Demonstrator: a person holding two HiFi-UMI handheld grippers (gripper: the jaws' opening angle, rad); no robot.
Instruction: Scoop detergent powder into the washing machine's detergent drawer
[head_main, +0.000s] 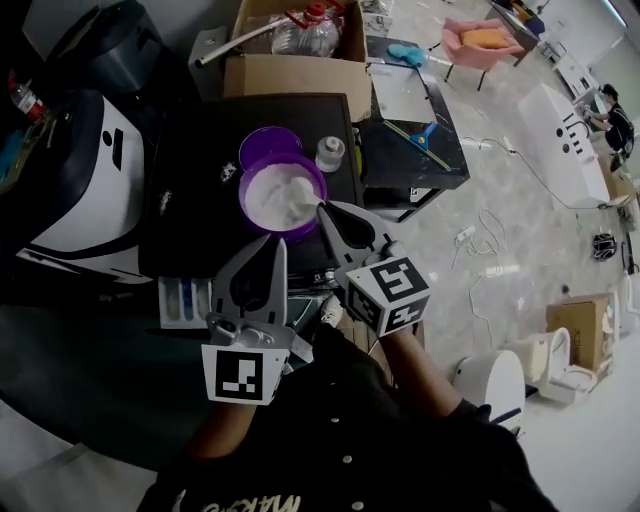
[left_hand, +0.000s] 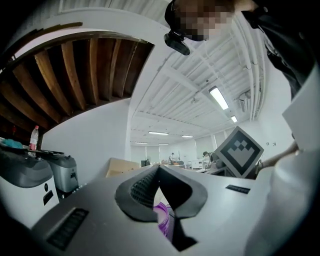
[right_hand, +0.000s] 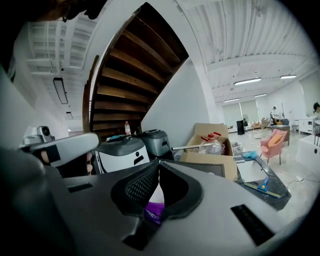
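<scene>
dark washer top (head_main: 190, 200): purple detergent tub (head_main: 243, 200) open at far centre. right gripper (head_main: 323, 210) clenched, tips at its rim, likely to scoop. left gripper (head_main: 278, 245) clenched, empty. detergent drawer (head_main: 185, 300) stands open, near left, ready for powder.

A round purple plastic tub of white powder (head_main: 283, 197) stands on the flat black counter (head_main: 195, 215), toward its right side. Just behind the tub lies a round purple lid (head_main: 268, 146), with a small clear jar (head_main: 330, 153) to the lid's right. Behind these sits an open brown cardboard box (head_main: 295, 72) — a clear plastic bottle (head_main: 305, 35) lies in it. A white plastic drawer (head_main: 185, 300) juts out below the counter's front edge, left of the tub. A white-and-grey machine (head_main: 85, 190) stands left of the counter, a low black table (head_main: 415, 160) right of it.
</scene>
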